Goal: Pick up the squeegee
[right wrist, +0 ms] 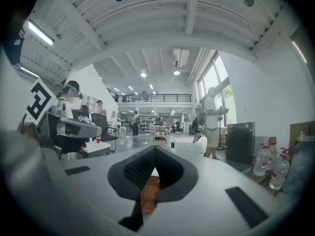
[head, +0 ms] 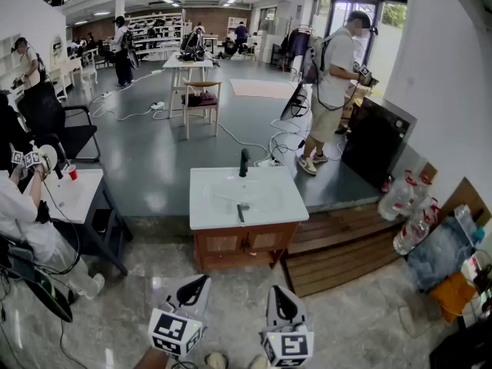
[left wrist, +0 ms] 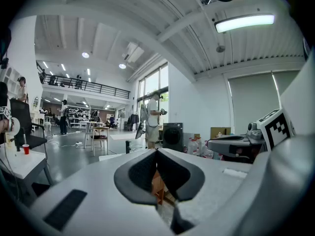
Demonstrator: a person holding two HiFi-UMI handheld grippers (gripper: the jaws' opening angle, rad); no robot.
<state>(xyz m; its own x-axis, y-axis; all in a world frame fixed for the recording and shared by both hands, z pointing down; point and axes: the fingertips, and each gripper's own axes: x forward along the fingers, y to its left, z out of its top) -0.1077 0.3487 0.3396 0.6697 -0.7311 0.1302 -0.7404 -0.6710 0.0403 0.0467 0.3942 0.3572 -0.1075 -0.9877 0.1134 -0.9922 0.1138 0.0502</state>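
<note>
The squeegee [head: 241, 213] shows only in the head view, as a small dark narrow thing lying near the front edge of the white sink counter [head: 211, 206]. A black faucet [head: 244, 162] stands at the counter's back. My left gripper [head: 200, 283] and right gripper [head: 278, 292] hang side by side low in that view, well short of the wooden cabinet, both pointing toward it. The left gripper [left wrist: 156, 152] has its dark pads meeting at the tips with nothing between them. So does the right gripper [right wrist: 154, 149].
A person [head: 334, 83] stands by a black appliance [head: 375, 141] at the right. Water bottles [head: 407, 206] and a wooden platform [head: 338, 244] sit right of the cabinet. At the left, a seated person's white table [head: 77, 194] holds a red cup [head: 71, 173]. Cables cross the floor behind.
</note>
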